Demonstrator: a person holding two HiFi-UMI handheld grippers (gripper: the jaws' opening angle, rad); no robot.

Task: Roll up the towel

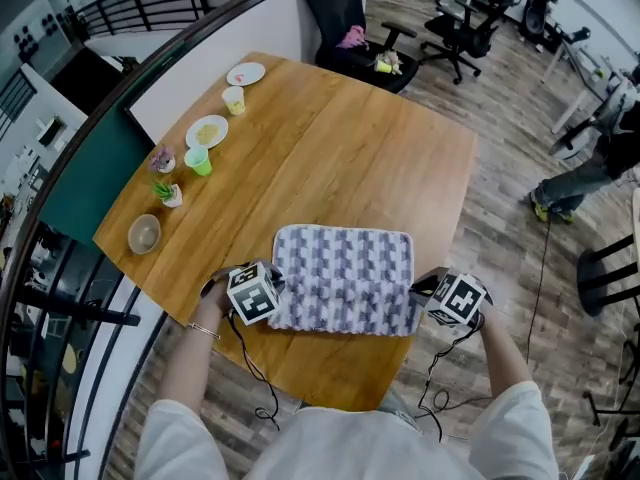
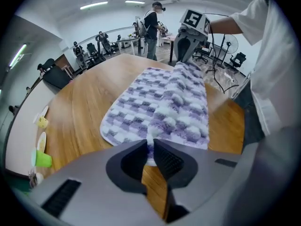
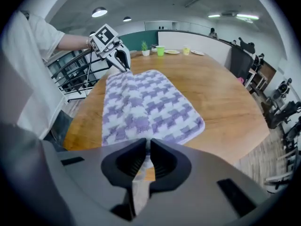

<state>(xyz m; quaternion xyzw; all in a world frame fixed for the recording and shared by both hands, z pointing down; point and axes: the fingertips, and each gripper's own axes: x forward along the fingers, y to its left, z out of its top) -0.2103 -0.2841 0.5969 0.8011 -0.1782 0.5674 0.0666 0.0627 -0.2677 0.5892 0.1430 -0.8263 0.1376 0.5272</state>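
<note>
Purple-checked towel (image 1: 345, 276), one, clamped by left gripper (image 2: 149, 146) and right gripper (image 3: 148, 144).

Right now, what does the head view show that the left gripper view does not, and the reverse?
Only the head view shows the grey bowl near the table's left corner. Only the left gripper view shows the left tool shut on the edge of the towel, and the ceiling lights. Both show the towel on the wooden table, the right tool at the towel's other end, and the green cup.
</note>
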